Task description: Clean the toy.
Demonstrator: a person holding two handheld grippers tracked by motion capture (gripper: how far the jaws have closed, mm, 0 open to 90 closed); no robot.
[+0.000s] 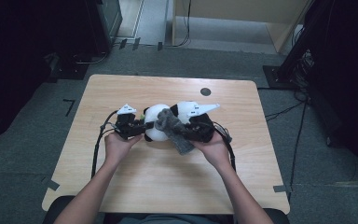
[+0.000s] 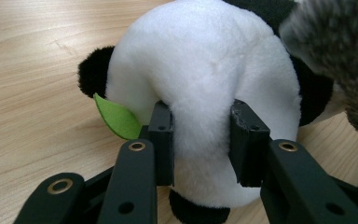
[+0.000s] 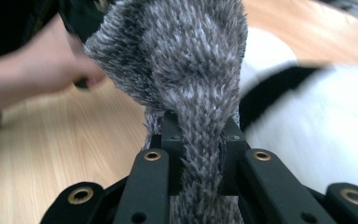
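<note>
A black-and-white plush panda (image 1: pixel 156 122) lies on the wooden table (image 1: pixel 121 93) between my two hands. My left gripper (image 1: pixel 142 128) is shut on the panda's white body (image 2: pixel 200 88), its pads (image 2: pixel 162 135) squeezing the plush; a green felt leaf (image 2: pixel 117 119) sticks out beside the jaw. My right gripper (image 1: pixel 186 131) is shut on a fuzzy grey sock (image 1: pixel 173 129), which drapes over the panda's middle. In the right gripper view the grey sock (image 3: pixel 186 60) rises from between the pads (image 3: pixel 171 140), with the panda (image 3: pixel 317 135) behind it at the right.
A small dark round mark (image 1: pixel 205 91) sits near the table's far edge. Cables (image 1: pixel 95 149) trail from both grippers. Dark equipment and cables stand on the floor beyond the table, left and right.
</note>
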